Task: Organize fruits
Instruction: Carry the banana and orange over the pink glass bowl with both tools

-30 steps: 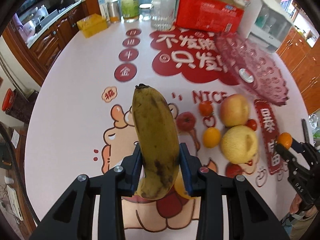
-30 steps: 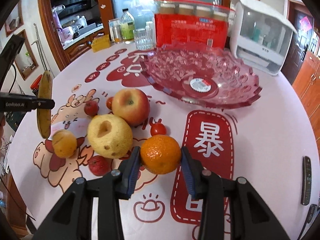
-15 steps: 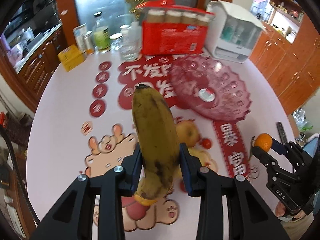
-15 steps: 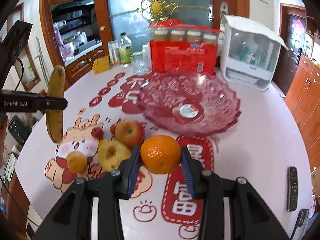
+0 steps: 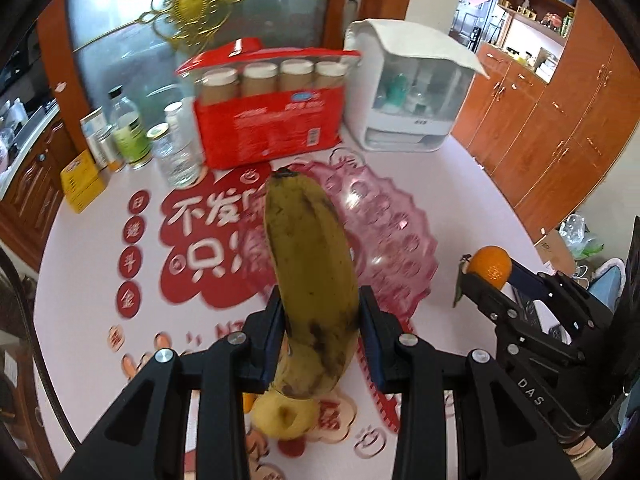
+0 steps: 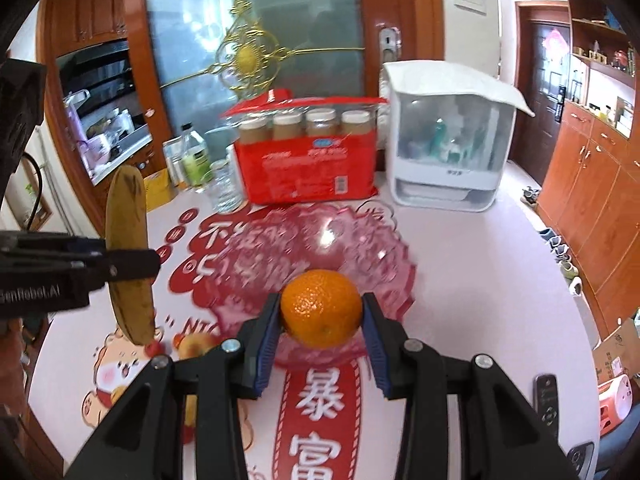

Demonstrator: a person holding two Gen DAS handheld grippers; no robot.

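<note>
Kitchen table [image 6: 472, 288] with a pink printed cloth, wood cabinets behind. Nearest us, we are pinching a banana [image 5: 312, 276] upright in the left gripper [image 5: 320, 340] and an orange [image 6: 320, 308] in the right gripper [image 6: 320, 332], both clear of the cloth. Just beyond sits the pink glass bowl [image 5: 392, 248]. We are carrying; next, we judge, lowering each fruit over the bowl before releasing.

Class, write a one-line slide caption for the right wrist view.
Right claw grips an orange above the pink glass bowl; left claw holds a banana.
</note>
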